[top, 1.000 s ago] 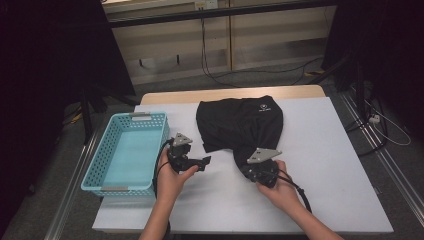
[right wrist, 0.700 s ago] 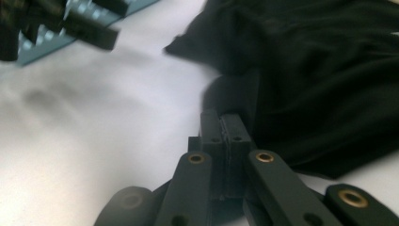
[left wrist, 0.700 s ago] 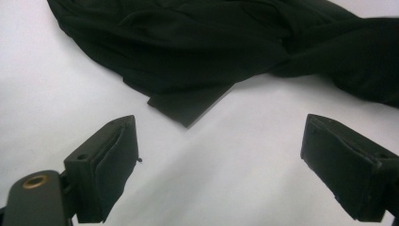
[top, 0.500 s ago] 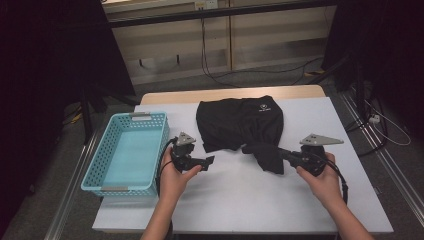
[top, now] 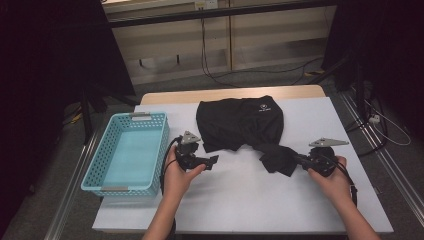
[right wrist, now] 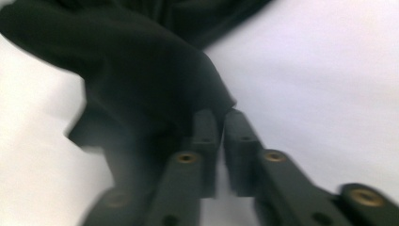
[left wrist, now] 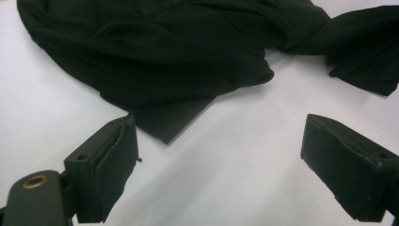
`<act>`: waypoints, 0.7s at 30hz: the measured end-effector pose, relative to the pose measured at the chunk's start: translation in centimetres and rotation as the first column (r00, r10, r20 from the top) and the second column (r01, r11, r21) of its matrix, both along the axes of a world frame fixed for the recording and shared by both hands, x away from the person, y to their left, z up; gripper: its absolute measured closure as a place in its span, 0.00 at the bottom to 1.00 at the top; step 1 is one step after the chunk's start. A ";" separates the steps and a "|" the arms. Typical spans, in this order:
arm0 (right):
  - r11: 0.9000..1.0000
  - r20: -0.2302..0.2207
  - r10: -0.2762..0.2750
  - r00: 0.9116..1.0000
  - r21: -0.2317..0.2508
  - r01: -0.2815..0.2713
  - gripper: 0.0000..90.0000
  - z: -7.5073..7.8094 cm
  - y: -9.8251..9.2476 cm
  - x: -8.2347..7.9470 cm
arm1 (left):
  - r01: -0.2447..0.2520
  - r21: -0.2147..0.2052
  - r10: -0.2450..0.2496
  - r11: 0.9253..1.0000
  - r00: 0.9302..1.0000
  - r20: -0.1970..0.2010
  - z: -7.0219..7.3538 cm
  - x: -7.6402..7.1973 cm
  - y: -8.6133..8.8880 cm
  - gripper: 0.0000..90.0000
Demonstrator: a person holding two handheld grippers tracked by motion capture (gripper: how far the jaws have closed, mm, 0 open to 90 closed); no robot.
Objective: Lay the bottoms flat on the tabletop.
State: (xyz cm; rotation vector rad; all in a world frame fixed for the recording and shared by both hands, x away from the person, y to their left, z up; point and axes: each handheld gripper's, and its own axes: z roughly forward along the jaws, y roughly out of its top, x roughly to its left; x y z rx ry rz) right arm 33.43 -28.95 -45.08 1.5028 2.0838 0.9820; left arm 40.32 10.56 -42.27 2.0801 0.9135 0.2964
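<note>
Both forearms come in from the bottom of the high view. The left hand (top: 179, 172) sits w/ its left gripper (top: 212, 161) near the table's middle, pointing level toward the right, just beside the blue basket (top: 150, 125). Its jaws stand wide apart w/ nothing between them; in the left gripper view bare white table (left wrist: 244, 155) lies between the two pads, and the near corner of the black shirt (top: 240, 122) lies just beyond them, not touched.

The right hand (top: 327, 175) is out toward the table's right side, right gripper (top: 298, 159) pointing level to the left. The jaws are narrow and have just been opening a little; in the right gripper view a slim gap shows between the pads (right wrist: 205, 136), w/ the shirt's sleeve (right wrist: 141, 89) lying at and over the tips. Whether cloth is still pinched can't be told: that view is blurred.

The shirt lies bunched on the white tabletop (top: 250, 200), centre-back, w/ the one sleeve (top: 276, 156) drawn out toward the right gripper.

A small white logo (top: 262, 105) sits on the shirt's chest, too small to read. The basket's far wall is partly cut by glare; its floor looks bare.
</note>
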 end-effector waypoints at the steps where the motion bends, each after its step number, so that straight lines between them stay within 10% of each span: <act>1: 1.000 0.012 0.002 1.000 -0.009 -0.002 0.81 0.1 0.1 -0.1 | 0.007 0.009 -0.007 1.000 1.000 0.000 0.0 0.0 0.0 0.13; 6: 0.997 0.131 0.081 0.988 0.001 -0.082 0.66 2.0 1.6 -1.1 | 0.008 0.002 -0.008 1.000 1.000 0.002 0.1 -0.1 -0.3 0.13; 12: 0.966 0.109 0.257 0.960 -0.009 -0.257 0.80 1.6 5.2 -1.6 | 0.014 0.004 -0.014 1.000 1.000 0.011 0.3 -0.1 -0.4 0.13; 14: 0.955 0.114 0.293 0.949 -0.089 -0.284 0.76 0.9 7.0 -1.5 | 0.014 -0.002 -0.014 1.000 1.000 0.008 0.4 -0.1 -0.4 0.13; 21: 0.968 0.080 0.248 0.965 -0.065 -0.243 0.74 -0.8 7.5 0.5 | 0.007 0.007 -0.007 1.000 1.000 0.006 0.2 -0.1 -0.2 0.13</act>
